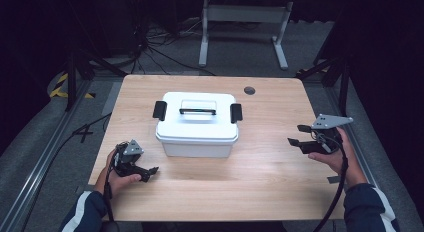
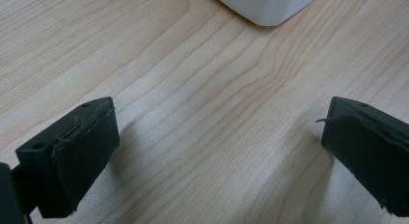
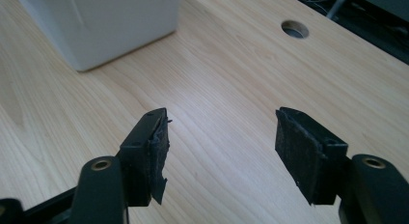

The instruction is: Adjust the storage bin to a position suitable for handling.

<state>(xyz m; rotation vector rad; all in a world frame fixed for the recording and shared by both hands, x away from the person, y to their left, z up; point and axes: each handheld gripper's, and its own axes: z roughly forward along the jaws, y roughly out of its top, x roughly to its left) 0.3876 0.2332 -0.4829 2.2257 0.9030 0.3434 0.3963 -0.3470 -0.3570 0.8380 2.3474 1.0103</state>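
Note:
A white plastic box (image 1: 196, 124) with a lid, a black handle bar and two black side latches stands in the middle of the wooden table (image 1: 260, 182). My left gripper (image 1: 150, 173) rests low near the table's front left, pointing right past the box's front left corner (image 2: 267, 7). Its jaws stand wide apart, and bare wood lies between them (image 2: 217, 151). My right gripper (image 1: 296, 134) is held above the table's right side, pointing left toward the box (image 3: 106, 21). Its jaws are apart with nothing between them (image 3: 222, 151).
A round cable hole (image 1: 249, 90) sits in the table behind the box to the right, also near the far edge (image 3: 294, 29). Cables lie on the floor and a white table frame (image 1: 240, 22) stands beyond the table.

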